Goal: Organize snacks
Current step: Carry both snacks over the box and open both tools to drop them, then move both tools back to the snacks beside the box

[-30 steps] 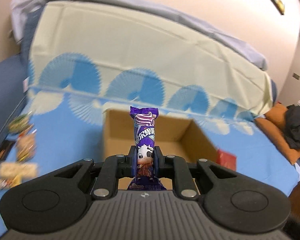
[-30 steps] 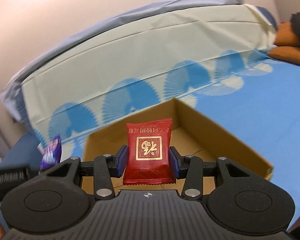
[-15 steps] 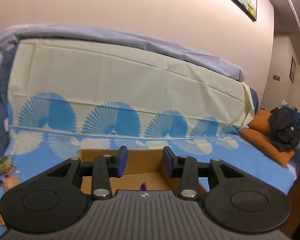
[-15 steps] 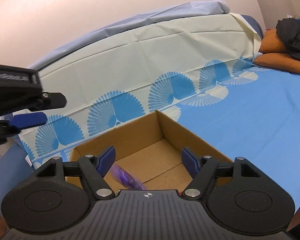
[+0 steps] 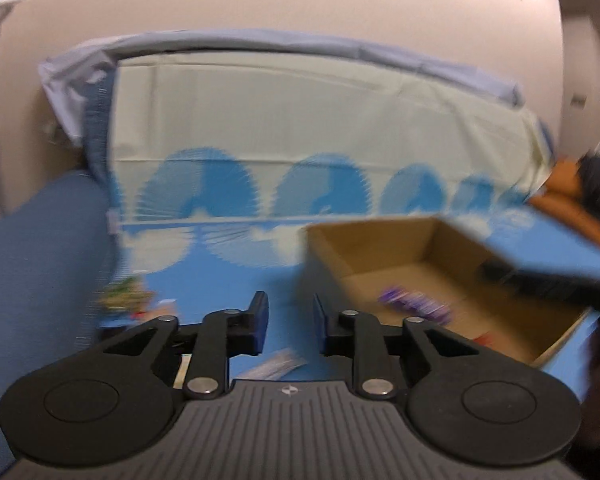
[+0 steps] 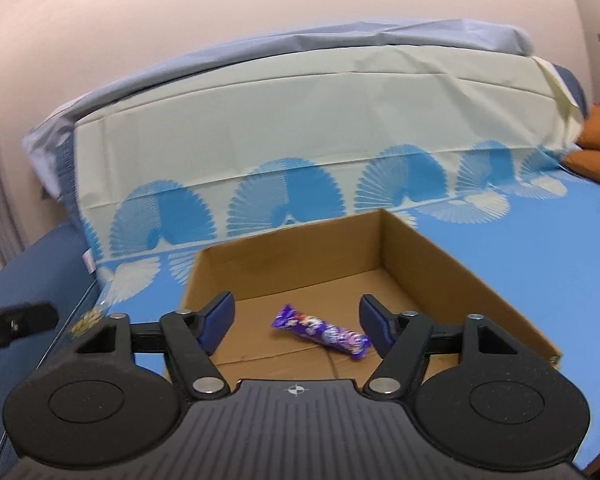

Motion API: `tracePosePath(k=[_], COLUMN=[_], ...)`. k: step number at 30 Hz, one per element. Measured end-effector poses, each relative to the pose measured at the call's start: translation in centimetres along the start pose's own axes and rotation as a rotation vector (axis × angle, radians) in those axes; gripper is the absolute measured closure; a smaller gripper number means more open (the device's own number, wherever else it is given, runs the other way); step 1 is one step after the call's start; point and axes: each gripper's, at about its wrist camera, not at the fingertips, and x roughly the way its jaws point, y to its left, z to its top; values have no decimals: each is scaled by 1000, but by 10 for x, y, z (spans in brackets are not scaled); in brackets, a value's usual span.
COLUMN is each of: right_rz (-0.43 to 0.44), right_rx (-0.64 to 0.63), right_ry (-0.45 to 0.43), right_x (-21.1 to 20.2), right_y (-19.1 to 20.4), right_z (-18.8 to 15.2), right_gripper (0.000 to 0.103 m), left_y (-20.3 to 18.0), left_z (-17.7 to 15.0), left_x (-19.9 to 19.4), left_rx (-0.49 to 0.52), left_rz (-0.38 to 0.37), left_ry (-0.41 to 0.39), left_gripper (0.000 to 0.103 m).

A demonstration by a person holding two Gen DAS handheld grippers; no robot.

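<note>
Two grippers are seen, each empty. From the right wrist view, the right gripper [image 6: 296, 322] is held with its jaws standing wide apart, having just narrowed a little, over the near edge of an open cardboard box [image 6: 452, 264] that rests on a blue bedsheet [image 6: 540, 240]. One purple snack bar [image 6: 321, 331] lies flat on the box floor, ahead of and below the gap between the blue finger pads [image 6: 219, 316], nearer the right-hand pad and slanted, touched by neither. No contact between pads and wrapper is shown. From the left wrist view, which is blurred, the left gripper [image 5: 290, 322] is seen with its jaws drawn close together after just closing, a narrow gap left between them and nothing held there. The cardboard box [image 5: 328, 248] lies ahead and to the right of this gripper, and the purple snack bar [image 5: 414, 304] is made out as a smear on the box floor, well to the right of the fingers. A small red packet [image 5: 482, 337] shows faintly near it in the box. Several loose snacks [image 5: 126, 298] lie on the sheet ahead and to the left of the left gripper, and a pale wrapper [image 5: 274, 366] lies just below its jaws.
</note>
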Motion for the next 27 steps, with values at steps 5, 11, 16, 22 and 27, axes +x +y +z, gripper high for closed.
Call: tracePosePath(k=[5,11,16,22,27], right_rz=[86,248,394,484,484], right_rx=[-48,-139,-244,-345,-363], right_ry=[4,32,59,142,234], right_x=[-3,-8,-16,-12,6], right_y=[19,53,90,132,149], right_z=[-7,-21,-37,-62,-83], right_gripper=[52,58,58,55,43], left_y=[53,107,120,118,111], left_z=[-39,-87,-90,-89,-93], left_x=[9,21,29,45,60], left_rx=[94,-20,-58,-40,2], left_rz=[134,212,227,232,251], left_ry=[35,127,164,215,251], left_gripper=[92,92,91,88,60])
